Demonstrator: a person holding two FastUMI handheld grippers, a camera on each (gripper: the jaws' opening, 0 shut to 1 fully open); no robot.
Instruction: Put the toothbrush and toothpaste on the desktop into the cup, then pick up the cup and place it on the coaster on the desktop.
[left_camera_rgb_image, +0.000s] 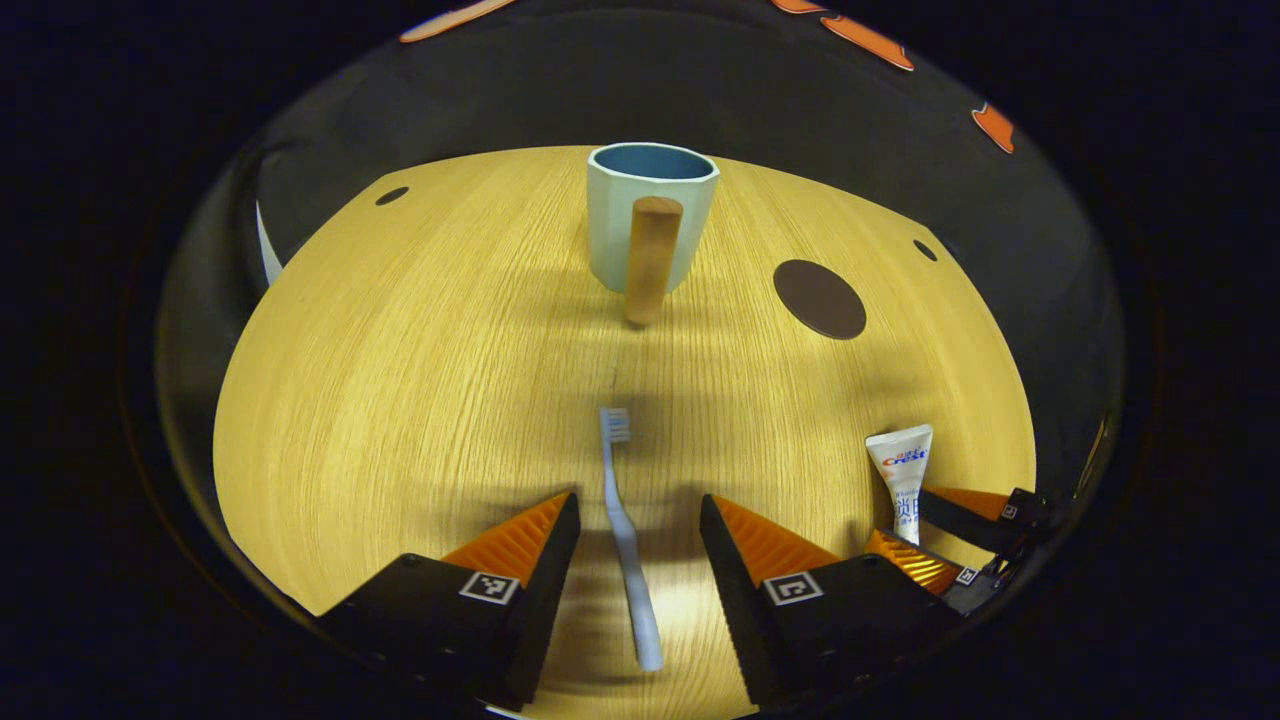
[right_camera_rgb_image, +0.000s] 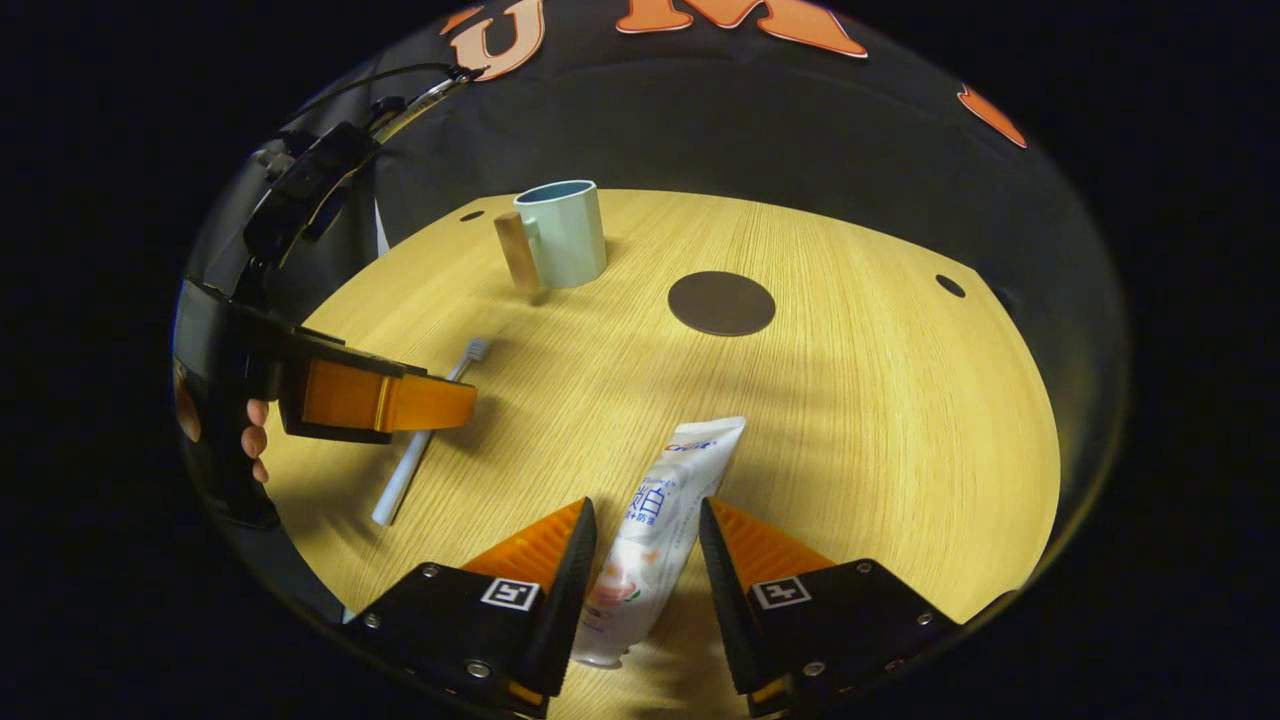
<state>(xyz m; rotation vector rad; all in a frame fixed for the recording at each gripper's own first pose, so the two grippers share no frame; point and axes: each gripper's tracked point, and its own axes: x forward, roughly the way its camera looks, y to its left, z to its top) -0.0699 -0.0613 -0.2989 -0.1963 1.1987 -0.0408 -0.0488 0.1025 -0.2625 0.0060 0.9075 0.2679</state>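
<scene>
Wood desktop (left_camera_rgb_image: 400, 350) – L gripper (left_camera_rgb_image: 640, 515) apart astride toothbrush (left_camera_rgb_image: 625, 530); R gripper (right_camera_rgb_image: 645, 520) apart (flanking toothpaste (right_camera_rgb_image: 655, 520)).

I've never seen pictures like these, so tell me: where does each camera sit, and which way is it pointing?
Left gripper view: rides on the left hand-held gripper, looking along its fingers, which straddle the toothbrush, toward the cup.
Right gripper view: rides on the right hand-held gripper, fingers either side of the toothpaste; a hand shows at left.
Shared: cup, coaster, toothbrush, toothpaste, table.
</scene>
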